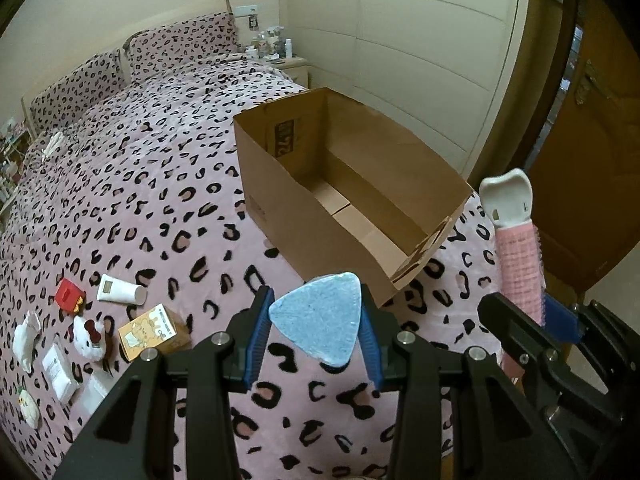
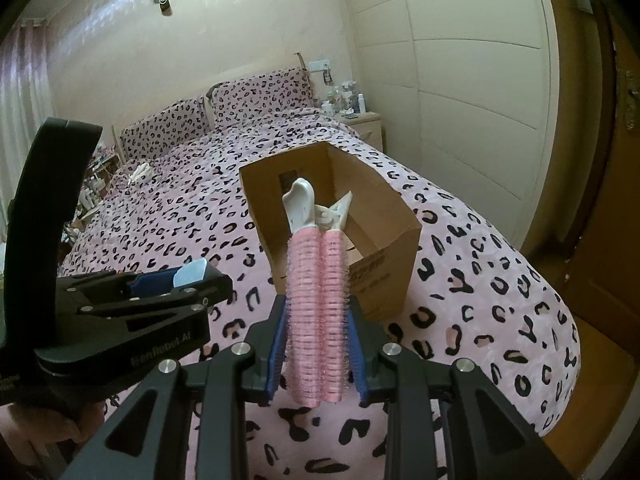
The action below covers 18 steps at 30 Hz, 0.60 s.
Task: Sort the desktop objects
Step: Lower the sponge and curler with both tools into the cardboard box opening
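My left gripper [image 1: 316,312] is shut on a light blue triangular puff [image 1: 320,316], held above the bedspread just short of an open cardboard box [image 1: 280,184]. My right gripper [image 2: 318,344] is shut on a pink hair roller clip with white handles [image 2: 316,292], upright and pointing toward the cardboard box [image 2: 380,256]. In the left wrist view the roller clip [image 1: 516,256] and the right gripper [image 1: 560,320] stand at the right. In the right wrist view the left gripper [image 2: 192,276] with the blue puff [image 2: 190,274] is at the left. The box looks empty inside.
On the leopard-print bedspread [image 1: 160,200] at lower left lie a red toy [image 1: 68,294], a white tube [image 1: 120,290], a yellow carton [image 1: 154,332], a white plush cat [image 1: 90,338] and several white items. A nightstand with bottles [image 1: 276,52] stands by the wardrobe [image 1: 400,40]. A wooden door [image 1: 592,160] is at the right.
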### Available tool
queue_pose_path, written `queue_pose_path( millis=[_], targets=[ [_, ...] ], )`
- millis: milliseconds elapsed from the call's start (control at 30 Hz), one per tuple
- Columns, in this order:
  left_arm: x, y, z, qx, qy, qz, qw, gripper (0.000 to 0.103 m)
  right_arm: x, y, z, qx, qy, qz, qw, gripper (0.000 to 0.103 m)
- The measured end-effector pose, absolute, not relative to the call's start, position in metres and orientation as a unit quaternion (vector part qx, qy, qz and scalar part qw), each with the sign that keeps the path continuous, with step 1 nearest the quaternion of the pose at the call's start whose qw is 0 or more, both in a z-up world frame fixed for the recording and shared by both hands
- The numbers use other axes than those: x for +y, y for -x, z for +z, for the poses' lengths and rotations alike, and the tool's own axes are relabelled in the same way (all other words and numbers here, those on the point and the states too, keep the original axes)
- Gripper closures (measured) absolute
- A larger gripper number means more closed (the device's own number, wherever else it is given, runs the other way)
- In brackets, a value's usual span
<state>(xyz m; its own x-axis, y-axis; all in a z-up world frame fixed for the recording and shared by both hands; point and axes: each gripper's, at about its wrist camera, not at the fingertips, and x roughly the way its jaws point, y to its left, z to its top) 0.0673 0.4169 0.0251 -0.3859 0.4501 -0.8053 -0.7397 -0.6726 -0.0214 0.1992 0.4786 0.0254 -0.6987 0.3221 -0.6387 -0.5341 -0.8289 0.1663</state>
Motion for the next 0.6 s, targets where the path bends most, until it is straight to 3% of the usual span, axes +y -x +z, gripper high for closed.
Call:
queue_pose_path(
  millis=[600],
  targets=[
    [0.439,-0.040,0.051,0.164,0.416,0.806,0.388,0.062,0.504,-0.176,0.050,0.172,0.293,0.910,0.237,0.075]
  ],
)
